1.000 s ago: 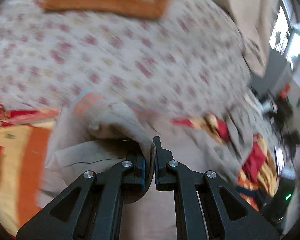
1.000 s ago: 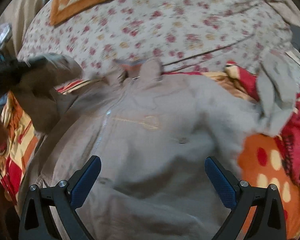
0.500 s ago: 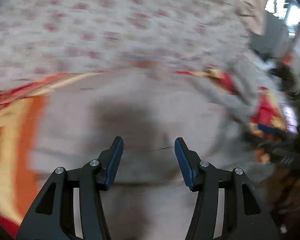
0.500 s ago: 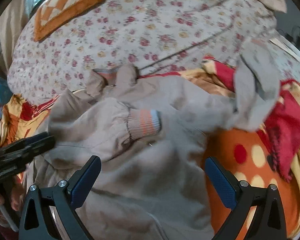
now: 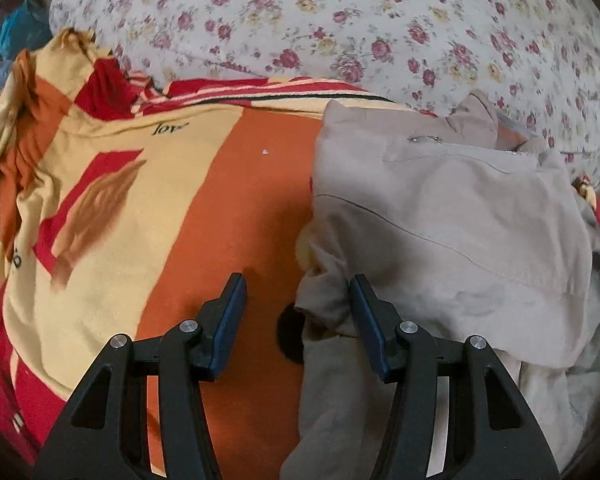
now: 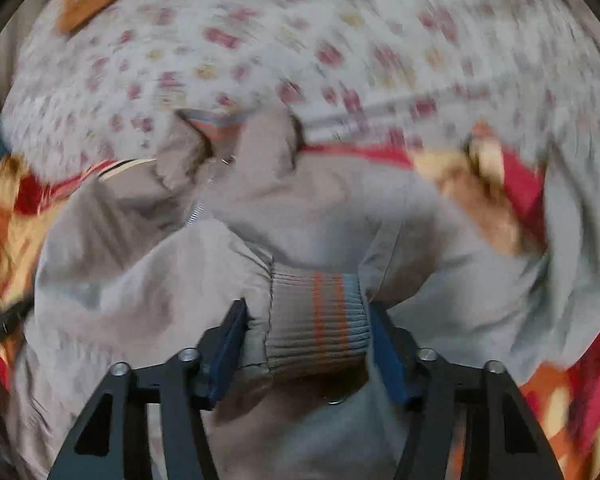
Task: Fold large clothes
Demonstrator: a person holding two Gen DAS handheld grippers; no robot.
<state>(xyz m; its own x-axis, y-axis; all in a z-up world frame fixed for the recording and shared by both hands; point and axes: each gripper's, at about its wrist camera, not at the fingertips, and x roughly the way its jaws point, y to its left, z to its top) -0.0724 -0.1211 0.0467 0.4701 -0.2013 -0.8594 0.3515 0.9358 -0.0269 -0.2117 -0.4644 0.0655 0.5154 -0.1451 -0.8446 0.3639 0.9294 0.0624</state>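
A beige zip jacket [image 5: 440,220] lies on a blanket on the bed. My left gripper [image 5: 296,280] hovers open over the jacket's left edge. A fold of that edge lies loose beside the right finger [image 5: 364,308], unpinched. In the right wrist view the jacket [image 6: 320,200] has a sleeve folded across its chest, ending in a ribbed cuff [image 6: 320,320] with orange and blue stripes. My right gripper [image 6: 306,306] is closing on that cuff, which fills the gap, with both pads against it. The striped collar [image 6: 216,124] lies at the far end.
The orange, yellow and red blanket [image 5: 240,200] spreads left of the jacket and shows again [image 6: 500,200] on its right. Beyond lies a floral bedsheet [image 5: 340,20]. A blurred orange cushion [image 6: 100,4] sits at the far left. Blue fabric [image 5: 16,28] is off the bed's corner.
The left gripper let go of the sleeve, opened and dropped to the jacket's left edge over the blanket. The right gripper came down around the laid cuff and its wide jaws narrowed onto it.
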